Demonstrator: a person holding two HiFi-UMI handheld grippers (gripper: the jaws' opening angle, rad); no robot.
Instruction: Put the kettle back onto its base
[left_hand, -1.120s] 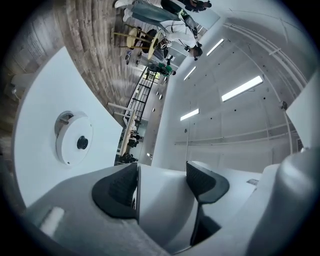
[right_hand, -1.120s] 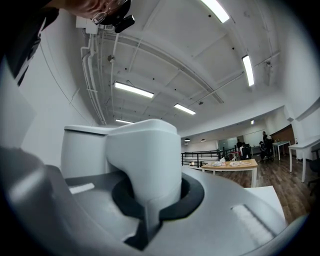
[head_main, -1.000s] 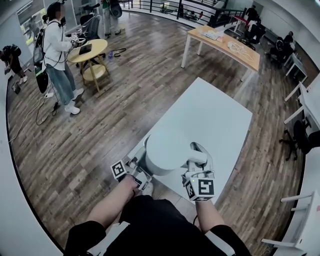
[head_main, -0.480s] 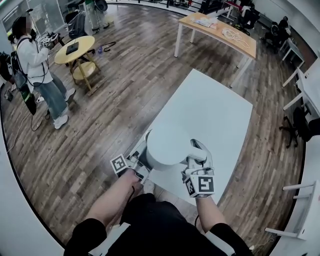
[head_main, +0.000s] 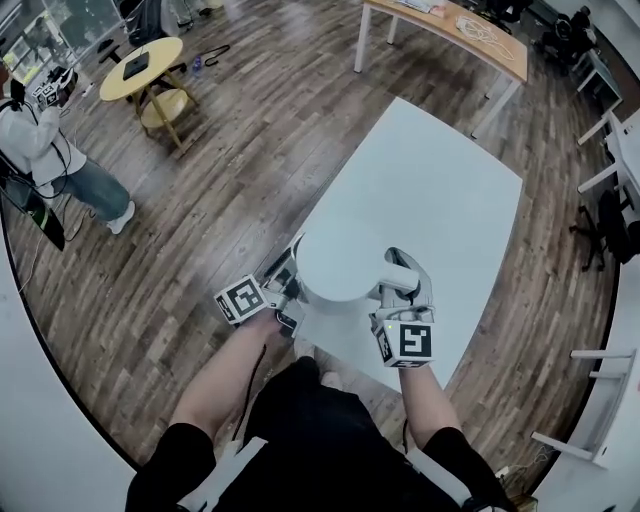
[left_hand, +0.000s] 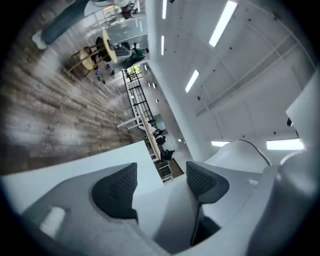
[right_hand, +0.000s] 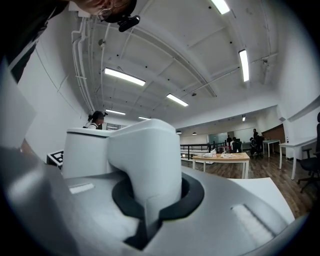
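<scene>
By the flat white table (head_main: 440, 200), a smooth cylindrical kettle (head_main: 335, 265)

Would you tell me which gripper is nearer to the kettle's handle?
Right. The right gripper is shut on the handle; the left gripper is open beside the opposite side of the kettle.

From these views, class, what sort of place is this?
Probably an open-plan office: a long light-wood desk, a round yellow table, brown wood-plank flooring, ceiling strip lights.
</scene>
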